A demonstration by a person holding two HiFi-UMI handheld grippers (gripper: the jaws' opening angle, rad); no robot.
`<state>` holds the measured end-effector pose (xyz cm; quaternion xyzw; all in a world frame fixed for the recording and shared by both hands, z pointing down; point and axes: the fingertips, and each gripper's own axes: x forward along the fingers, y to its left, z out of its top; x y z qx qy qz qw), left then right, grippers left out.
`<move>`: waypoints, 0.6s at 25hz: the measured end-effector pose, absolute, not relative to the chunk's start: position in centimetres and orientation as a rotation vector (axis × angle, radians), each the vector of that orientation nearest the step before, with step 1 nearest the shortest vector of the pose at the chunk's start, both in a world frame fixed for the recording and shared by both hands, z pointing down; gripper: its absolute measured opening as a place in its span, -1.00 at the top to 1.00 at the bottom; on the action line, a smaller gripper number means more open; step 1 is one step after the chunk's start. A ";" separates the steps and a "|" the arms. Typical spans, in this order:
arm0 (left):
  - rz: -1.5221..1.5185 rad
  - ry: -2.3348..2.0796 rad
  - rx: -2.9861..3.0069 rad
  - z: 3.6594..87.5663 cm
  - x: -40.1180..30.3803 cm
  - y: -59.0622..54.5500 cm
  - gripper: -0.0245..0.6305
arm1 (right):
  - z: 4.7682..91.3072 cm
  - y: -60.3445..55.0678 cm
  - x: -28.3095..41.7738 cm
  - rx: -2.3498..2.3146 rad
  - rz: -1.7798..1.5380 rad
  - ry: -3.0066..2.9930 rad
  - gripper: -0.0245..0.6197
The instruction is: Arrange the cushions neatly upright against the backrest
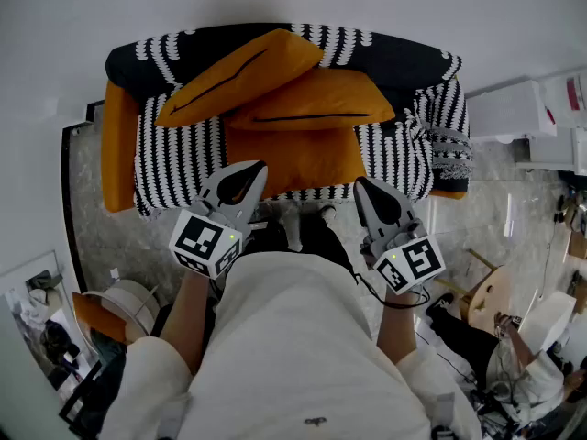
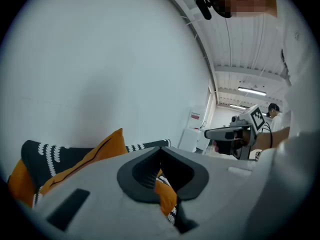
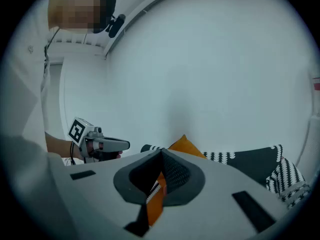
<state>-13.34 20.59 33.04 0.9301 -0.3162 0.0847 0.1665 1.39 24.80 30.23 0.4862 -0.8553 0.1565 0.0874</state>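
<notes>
The upper cushion [image 1: 240, 73] lies slanted across the lower cushion [image 1: 312, 104], and both slump against the sofa's [image 1: 183, 149] backrest [image 1: 394, 58]. The left gripper [image 1: 250, 172] and right gripper [image 1: 363, 187] hang before the seat, fingers closed on nothing. Lifting one cushion may drag the other flat, and a shallow pinch could slip. No container is in play.

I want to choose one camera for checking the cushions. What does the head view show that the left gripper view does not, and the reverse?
Head view only: both orange cushions seen whole, overlapping, and the left gripper from above. Left gripper view only: the ceiling lights. Both: the striped sofa, an orange cushion, the right gripper.
</notes>
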 end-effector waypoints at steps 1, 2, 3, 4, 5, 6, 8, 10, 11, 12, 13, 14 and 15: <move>0.244 -0.900 2.650 33.1 -13.5 20.6 0.89 | 30.3 24.8 1.3 1.452 0.470 -2.547 0.90; 0.247 -0.900 2.652 33.1 -13.7 20.7 0.89 | 30.3 24.7 1.2 1.456 0.473 -2.547 0.90; 0.249 -0.901 2.652 33.2 -13.8 20.7 0.89 | 30.3 24.7 1.0 1.457 0.475 -2.547 0.90; 0.249 -0.901 2.652 33.2 -13.9 20.7 0.89 | 30.3 24.7 0.9 1.456 0.474 -2.547 0.90; 0.248 -0.903 2.652 33.1 -14.1 20.7 0.89 | 30.3 24.7 0.8 1.454 0.472 -2.544 0.90; 0.248 -0.907 2.654 33.1 -14.2 20.7 0.89 | 30.4 24.6 0.7 1.453 0.469 -2.538 0.90; 0.264 -0.915 2.667 33.3 -14.3 20.5 0.89 | 30.5 24.4 0.6 1.458 0.460 -2.515 0.90; 0.297 -0.912 2.688 33.5 -14.5 20.4 0.89 | 30.6 24.2 0.5 1.472 0.456 -2.496 0.90; 0.312 -0.906 2.697 33.6 -14.6 20.4 0.89 | 30.7 24.1 0.4 1.483 0.464 -2.489 0.90; 0.321 -0.898 2.701 33.8 -14.6 20.4 0.89 | 30.9 24.0 0.3 1.492 0.477 -2.482 0.90; 0.327 -0.888 2.699 34.1 -14.6 20.4 0.89 | 31.1 24.0 0.3 1.500 0.492 -2.474 0.90; 0.330 -0.878 2.694 34.4 -14.6 20.3 0.89 | 31.4 23.9 0.2 1.505 0.506 -2.462 0.90; 0.332 -0.870 2.689 34.6 -14.6 20.2 0.89 | 31.7 23.9 0.1 1.507 0.518 -2.448 0.90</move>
